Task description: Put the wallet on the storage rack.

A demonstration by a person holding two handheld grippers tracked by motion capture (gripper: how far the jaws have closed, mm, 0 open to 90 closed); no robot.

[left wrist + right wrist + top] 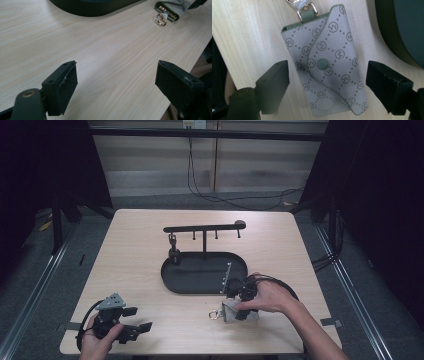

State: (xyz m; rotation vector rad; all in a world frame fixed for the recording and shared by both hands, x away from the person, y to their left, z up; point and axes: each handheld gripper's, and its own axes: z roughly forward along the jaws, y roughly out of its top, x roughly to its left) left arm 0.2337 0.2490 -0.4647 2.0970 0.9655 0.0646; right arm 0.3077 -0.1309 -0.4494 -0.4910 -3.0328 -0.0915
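Observation:
A grey patterned key pouch (329, 65) with a snap flap and a gold ring (215, 314) lies flat on the wooden table (140, 270), near its front right. My right gripper (328, 75) hovers just over it, pointing down. Its jaws stand open on either side of the pouch, with table showing between each pad and the fabric. In the high view the pouch (239, 311) sits under the right gripper (239, 306). My left gripper (139, 318) rests open at the front left, nothing between its jaws (116, 77). From there the pouch (172, 10) and ring (161, 19) are far off.
A black oval tray (170, 280) with an upright hook bar (205, 227) stands mid-table, a small dark item (173, 252) hanging from one hook. The tray's edge (402, 30) lies close beside the pouch. The table's front edge runs near both hands.

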